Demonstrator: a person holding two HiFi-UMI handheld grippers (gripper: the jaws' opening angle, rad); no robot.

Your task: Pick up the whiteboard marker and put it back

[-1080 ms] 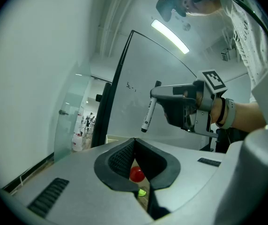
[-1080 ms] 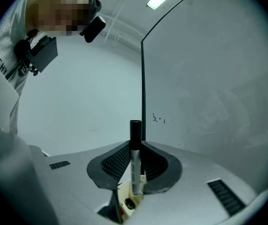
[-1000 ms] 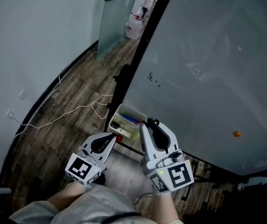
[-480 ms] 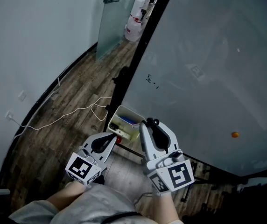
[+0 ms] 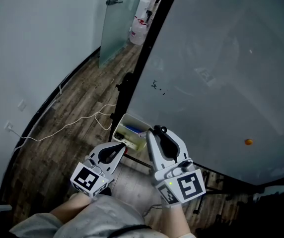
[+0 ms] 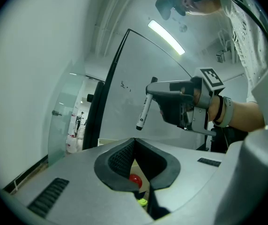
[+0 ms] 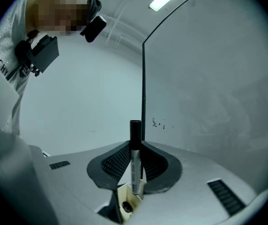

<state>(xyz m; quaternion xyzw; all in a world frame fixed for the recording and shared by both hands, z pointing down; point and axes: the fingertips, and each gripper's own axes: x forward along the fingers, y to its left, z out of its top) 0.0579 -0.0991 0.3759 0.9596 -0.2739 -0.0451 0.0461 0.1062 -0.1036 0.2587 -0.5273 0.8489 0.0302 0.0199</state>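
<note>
With the jaws of the right gripper [image 7: 135,150] clamped on the upright grey, black-capped whiteboard marker [image 7: 135,165] just above the small white plastic box [image 5: 136,117], it seems best lowered straight in, clear of the rim, keeping the empty left gripper [image 6: 135,143], jaws together, aside.

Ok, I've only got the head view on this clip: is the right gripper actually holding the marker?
Observer: Yes. The right gripper view shows the right gripper shut on the whiteboard marker, held upright.
Operator: And the left?
Observer: The left gripper has its jaws together, nothing between them.
Operator: Does the marker touch anything else?
Observer: No. The left gripper view shows its lower end hanging free below the right gripper.
</note>
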